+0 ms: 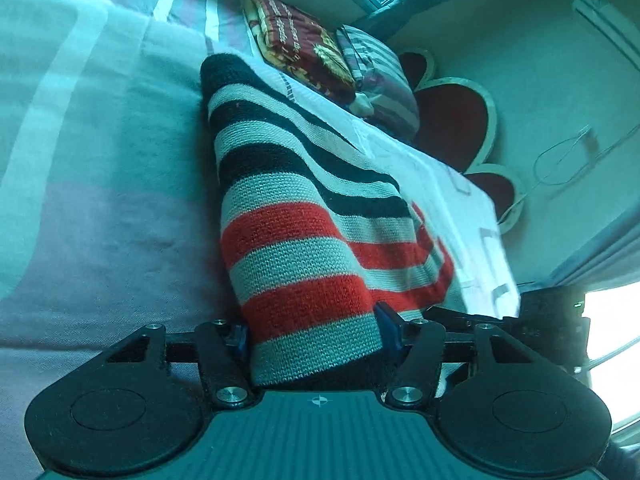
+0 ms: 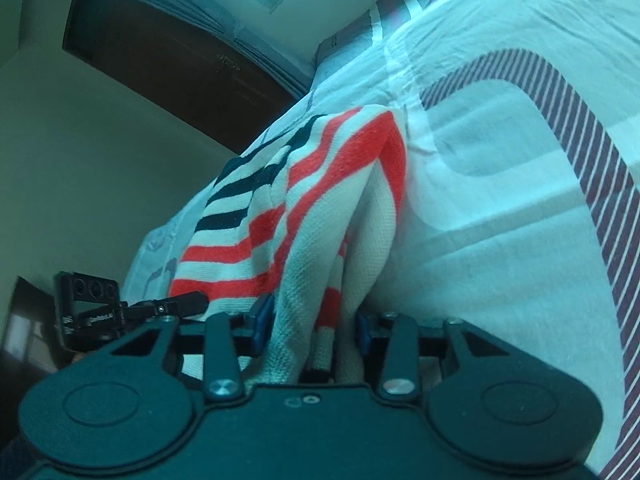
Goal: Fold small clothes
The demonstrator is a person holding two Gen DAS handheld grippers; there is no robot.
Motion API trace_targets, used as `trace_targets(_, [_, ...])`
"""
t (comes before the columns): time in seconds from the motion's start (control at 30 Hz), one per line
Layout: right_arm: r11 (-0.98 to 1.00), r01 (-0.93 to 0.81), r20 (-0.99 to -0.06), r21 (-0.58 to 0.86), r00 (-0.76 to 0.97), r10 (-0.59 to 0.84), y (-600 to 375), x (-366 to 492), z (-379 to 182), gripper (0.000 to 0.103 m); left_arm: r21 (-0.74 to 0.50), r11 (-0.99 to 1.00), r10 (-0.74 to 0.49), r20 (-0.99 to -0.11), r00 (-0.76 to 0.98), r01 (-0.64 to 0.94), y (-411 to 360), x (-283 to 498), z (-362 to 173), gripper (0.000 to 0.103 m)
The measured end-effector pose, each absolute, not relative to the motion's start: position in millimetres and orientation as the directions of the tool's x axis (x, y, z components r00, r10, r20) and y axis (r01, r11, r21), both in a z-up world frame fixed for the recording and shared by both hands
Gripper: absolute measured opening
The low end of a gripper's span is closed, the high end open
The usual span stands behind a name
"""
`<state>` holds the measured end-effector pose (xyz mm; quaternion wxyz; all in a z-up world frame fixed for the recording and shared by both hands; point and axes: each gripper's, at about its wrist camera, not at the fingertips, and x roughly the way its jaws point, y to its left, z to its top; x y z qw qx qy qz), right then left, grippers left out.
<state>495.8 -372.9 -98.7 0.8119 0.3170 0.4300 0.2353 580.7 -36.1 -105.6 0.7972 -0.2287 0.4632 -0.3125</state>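
A small knitted garment with black, grey-white and red stripes (image 1: 296,216) stretches from my left gripper (image 1: 316,334) away over the bed. The left gripper's blue pads (image 1: 387,326) are shut on its near striped end. In the right wrist view the same garment (image 2: 320,200) hangs bunched in folds from my right gripper (image 2: 310,326), whose blue pads (image 2: 262,318) are shut on a gathered edge. The left gripper's body (image 2: 92,312) shows at the left of the right wrist view, close beside the right one.
The bed sheet (image 1: 100,200) is pale with striped bands (image 2: 592,152). A folded red patterned blanket (image 1: 300,48) and a striped pillow (image 1: 380,76) lie at the far end, by a red flower-shaped headboard (image 1: 452,124). A wall and dark door (image 2: 168,60) stand beyond the bed.
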Motion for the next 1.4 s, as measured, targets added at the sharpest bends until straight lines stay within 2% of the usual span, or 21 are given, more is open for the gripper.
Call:
trace_targets(0.13, [0.794, -0.149, -0.616, 0.589, 0.553, 0.561, -353.7, 486.8, -77.6, 0.035, -0.623, 0.718, -0.693, -0.603, 0.396, 0.31, -39.6, 577.3, -95.7, 0.053])
trace_targets(0.33, [0.846, -0.189, -0.619, 0.498, 0.606, 0.5, -337.4, 469.8, -52.1, 0.034, -0.589, 0.728, -0.684, -0.595, 0.421, 0.351, -39.5, 568.5, -75.0, 0.05])
trace_targets(0.83, [0.874, -0.228, -0.582, 0.429, 0.67, 0.461, -320.3, 421.8, 16.7, 0.034, -0.534, 0.722, -0.691, -0.554, 0.463, 0.439, -23.0, 520.7, -1.1, 0.05])
trace_targets(1.4, [0.84, -0.352, -0.553, 0.414, 0.635, 0.538, -206.4, 352.8, 57.8, 0.034, -0.507, 0.777, -0.624, -0.543, 0.562, 0.373, 110.4, 401.3, 40.2, 0.05])
